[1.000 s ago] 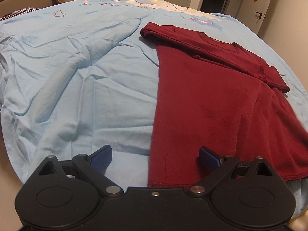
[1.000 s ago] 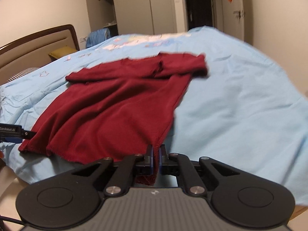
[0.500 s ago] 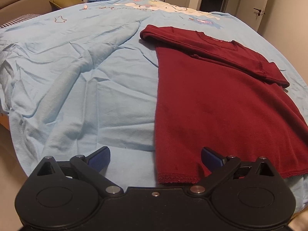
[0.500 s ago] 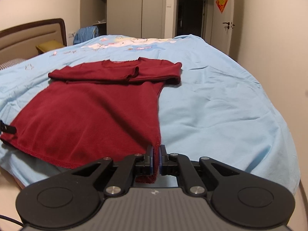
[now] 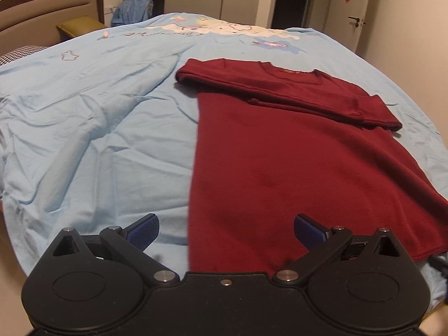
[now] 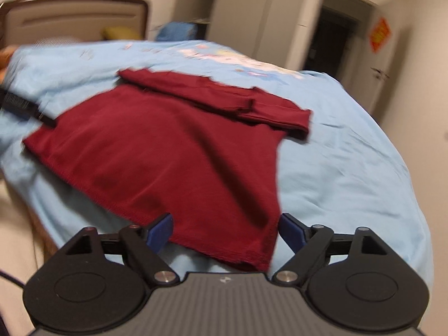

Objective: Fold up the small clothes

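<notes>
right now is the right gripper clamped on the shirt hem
No, the right gripper stands open, its jaws having just opened, with the red shirt hem lying loose between them.

Light blue bed (image 5: 98, 128) under a flat dark red shirt (image 5: 280, 168)

Two low wrist views (shared shirt (image 5: 294, 162))

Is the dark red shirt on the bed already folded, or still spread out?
Partly folded: the dark red shirt has both sleeves tucked across its chest, while its body lies spread flat.
</notes>
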Action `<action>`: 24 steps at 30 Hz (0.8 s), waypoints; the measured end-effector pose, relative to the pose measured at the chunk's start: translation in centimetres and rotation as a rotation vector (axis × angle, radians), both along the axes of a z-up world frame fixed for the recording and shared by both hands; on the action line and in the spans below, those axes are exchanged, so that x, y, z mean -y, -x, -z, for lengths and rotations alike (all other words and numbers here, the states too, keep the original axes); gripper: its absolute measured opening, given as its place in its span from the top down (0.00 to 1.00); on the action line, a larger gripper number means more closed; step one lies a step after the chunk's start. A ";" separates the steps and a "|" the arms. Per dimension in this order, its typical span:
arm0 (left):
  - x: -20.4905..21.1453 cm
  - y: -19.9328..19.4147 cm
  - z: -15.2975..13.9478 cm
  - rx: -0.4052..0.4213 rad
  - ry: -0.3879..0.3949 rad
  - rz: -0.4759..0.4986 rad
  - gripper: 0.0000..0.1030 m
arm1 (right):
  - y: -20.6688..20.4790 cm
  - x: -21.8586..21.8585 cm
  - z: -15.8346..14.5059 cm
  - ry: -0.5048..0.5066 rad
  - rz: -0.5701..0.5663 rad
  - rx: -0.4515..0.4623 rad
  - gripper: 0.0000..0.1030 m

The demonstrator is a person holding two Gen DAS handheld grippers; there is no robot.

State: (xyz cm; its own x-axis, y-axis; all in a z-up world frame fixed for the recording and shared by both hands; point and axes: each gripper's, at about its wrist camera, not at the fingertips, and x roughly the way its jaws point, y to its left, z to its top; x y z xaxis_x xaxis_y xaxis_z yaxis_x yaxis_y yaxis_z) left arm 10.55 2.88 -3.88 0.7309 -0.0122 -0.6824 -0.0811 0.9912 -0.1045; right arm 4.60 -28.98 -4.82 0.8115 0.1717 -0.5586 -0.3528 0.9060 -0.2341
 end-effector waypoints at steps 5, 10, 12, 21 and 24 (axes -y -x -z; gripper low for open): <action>1.4 -0.5 0.2 -0.003 0.009 0.042 0.01 | -0.1 -2.8 1.7 0.213 -0.107 -0.004 0.14; 2.2 -0.8 0.6 -0.018 0.007 0.071 0.01 | 0.9 -4.8 3.6 0.422 -0.190 0.065 0.14; 2.3 -1.0 0.7 -0.025 0.004 0.075 0.01 | 1.2 -5.4 4.5 0.501 -0.206 0.103 0.13; 2.0 -1.3 1.2 -0.040 0.018 0.071 0.01 | 3.1 -7.1 6.4 0.696 -0.264 0.257 0.09; 2.0 -1.4 1.3 -0.040 0.019 0.074 0.01 | 3.1 -7.1 6.8 0.684 -0.305 0.254 0.10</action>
